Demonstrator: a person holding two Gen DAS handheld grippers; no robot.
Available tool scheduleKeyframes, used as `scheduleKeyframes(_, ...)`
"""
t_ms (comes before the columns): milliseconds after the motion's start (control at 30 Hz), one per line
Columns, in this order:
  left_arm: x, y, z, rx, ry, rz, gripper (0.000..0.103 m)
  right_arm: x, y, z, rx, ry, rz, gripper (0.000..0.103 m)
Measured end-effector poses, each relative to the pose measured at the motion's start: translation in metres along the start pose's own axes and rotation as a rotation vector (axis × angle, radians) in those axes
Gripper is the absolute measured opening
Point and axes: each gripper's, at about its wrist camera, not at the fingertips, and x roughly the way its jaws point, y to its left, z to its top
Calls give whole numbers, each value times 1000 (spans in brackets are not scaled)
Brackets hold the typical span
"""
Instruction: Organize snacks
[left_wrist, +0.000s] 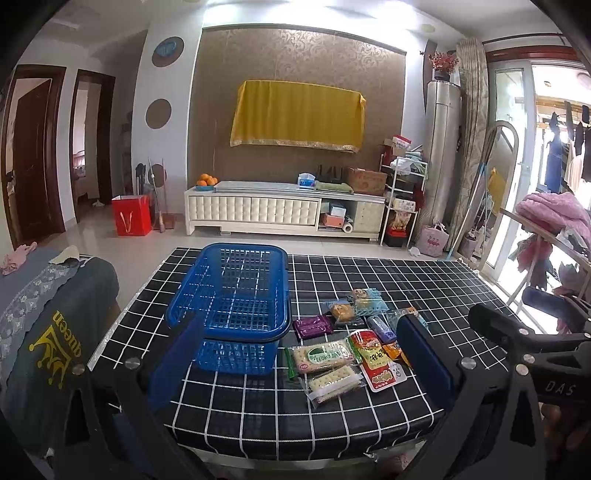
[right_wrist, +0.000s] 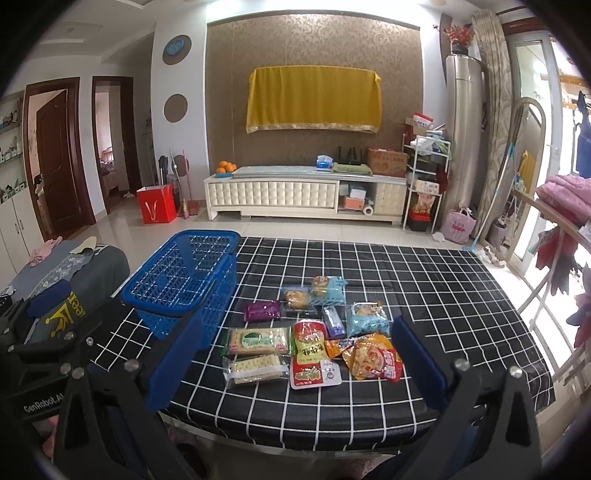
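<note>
A blue plastic basket (left_wrist: 229, 302) (right_wrist: 184, 280) stands empty on the left part of a table under a black cloth with white grid lines (left_wrist: 406, 280) (right_wrist: 443, 288). Right of it lies a cluster of snack packets: two cracker packs (left_wrist: 321, 356) (right_wrist: 258, 341), a red packet (left_wrist: 373, 354) (right_wrist: 310, 354), a purple one (left_wrist: 312, 326) (right_wrist: 262, 310), an orange one (right_wrist: 373, 358) and light blue ones (left_wrist: 365, 299) (right_wrist: 367, 319). My left gripper (left_wrist: 301, 362) hovers open near the table's front edge, holding nothing. Beside it my right gripper (right_wrist: 299, 363) is open and holds nothing.
A seat draped in grey cloth (left_wrist: 55, 314) sits close to the table's left side. A drying rack with pink laundry (left_wrist: 546, 221) stands at the right. A white TV cabinet (right_wrist: 295, 195) lines the far wall across a tiled floor.
</note>
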Motion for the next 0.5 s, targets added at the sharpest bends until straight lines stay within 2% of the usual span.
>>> scheduleKeyframes(500,0,2,-2,1,7,2,103,1,0,-3,2,11,2,103)
